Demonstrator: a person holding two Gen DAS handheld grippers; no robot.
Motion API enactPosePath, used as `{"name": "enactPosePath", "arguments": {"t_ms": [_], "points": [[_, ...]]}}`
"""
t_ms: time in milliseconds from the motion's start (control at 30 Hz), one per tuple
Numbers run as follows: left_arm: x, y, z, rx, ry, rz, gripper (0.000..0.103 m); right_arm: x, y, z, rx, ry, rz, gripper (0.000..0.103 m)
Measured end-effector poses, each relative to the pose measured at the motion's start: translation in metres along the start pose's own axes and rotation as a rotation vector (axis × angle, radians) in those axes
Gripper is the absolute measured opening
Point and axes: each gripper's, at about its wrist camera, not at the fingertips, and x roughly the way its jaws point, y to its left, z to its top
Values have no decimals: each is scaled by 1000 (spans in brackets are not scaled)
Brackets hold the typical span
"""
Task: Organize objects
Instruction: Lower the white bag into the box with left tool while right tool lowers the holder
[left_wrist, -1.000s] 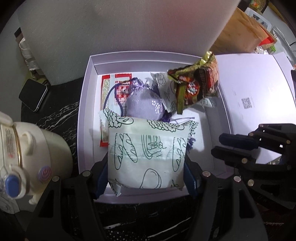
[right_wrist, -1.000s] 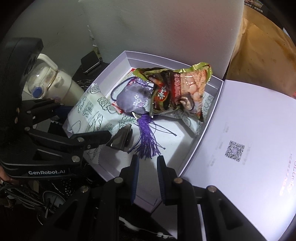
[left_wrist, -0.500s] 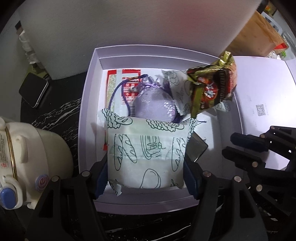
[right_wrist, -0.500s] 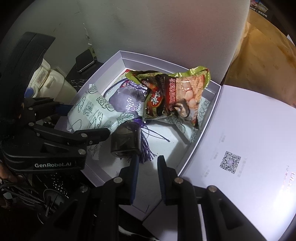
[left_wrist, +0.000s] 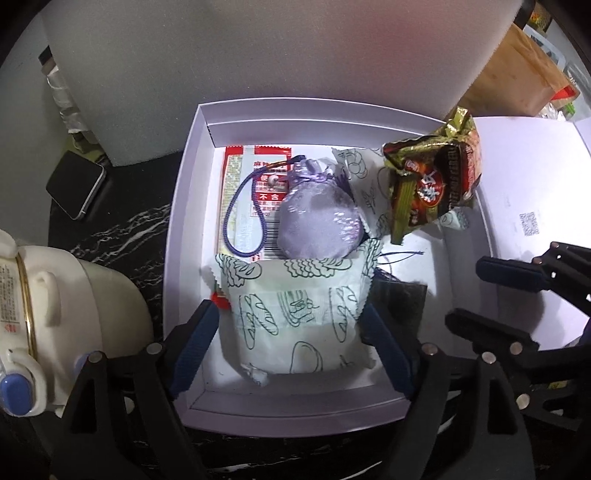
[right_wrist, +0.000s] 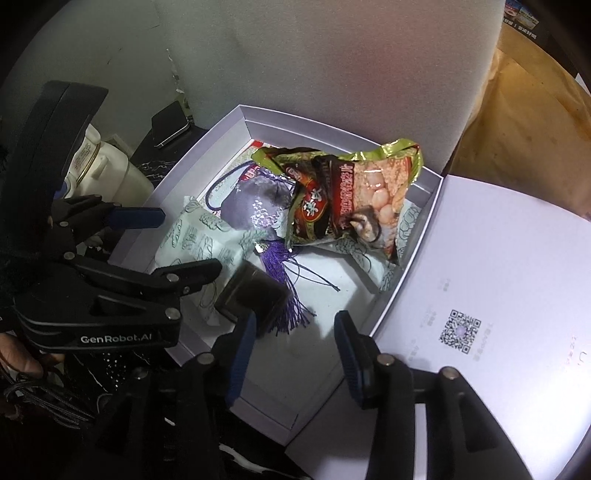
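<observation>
A white packet with green bread drawings (left_wrist: 295, 317) lies in the near end of the white box (left_wrist: 184, 229). It sits between the fingers of my left gripper (left_wrist: 291, 336), whose jaws are opening, with a small gap at each pad. Behind the packet rest a purple drawstring pouch (left_wrist: 317, 221), a red-and-white flat packet (left_wrist: 240, 206) and a red-gold snack bag (left_wrist: 432, 184). A small dark pouch (right_wrist: 255, 295) lies on the box floor by the purple tassel (right_wrist: 284, 288). Above the box's near corner my right gripper (right_wrist: 295, 347) is opening, with nothing between its fingers.
The box lid with a QR code (right_wrist: 498, 295) lies flat to the right of the box. A cream flask (left_wrist: 55, 314) and a phone (left_wrist: 75, 188) sit on the dark marbled top at the left. A white foam board (left_wrist: 258, 55) stands behind, with brown cardboard (left_wrist: 517, 74) beyond it.
The dark pouch has come to rest in the box beside the white packet. Both grippers' jaws have widened; the left pads have come off the white packet.
</observation>
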Motion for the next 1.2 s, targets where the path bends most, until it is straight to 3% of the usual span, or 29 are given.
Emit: {"name": "enactPosePath", "arguments": {"t_ms": [333,633,767,1200], "points": [[-30,7,-8,-7,-47,28,81,-5,4,10,-5,-21,0,45],[-76,8,-18,-32,-97,53,81,-31,18,7,-20,-66,0,54],[-95,9,-28,-44,-119,63,81,-44,26,7,-21,-90,-19,59],[-154,9,-71,-107,-180,85,81,-95,47,-18,-55,-148,-36,60]]}}
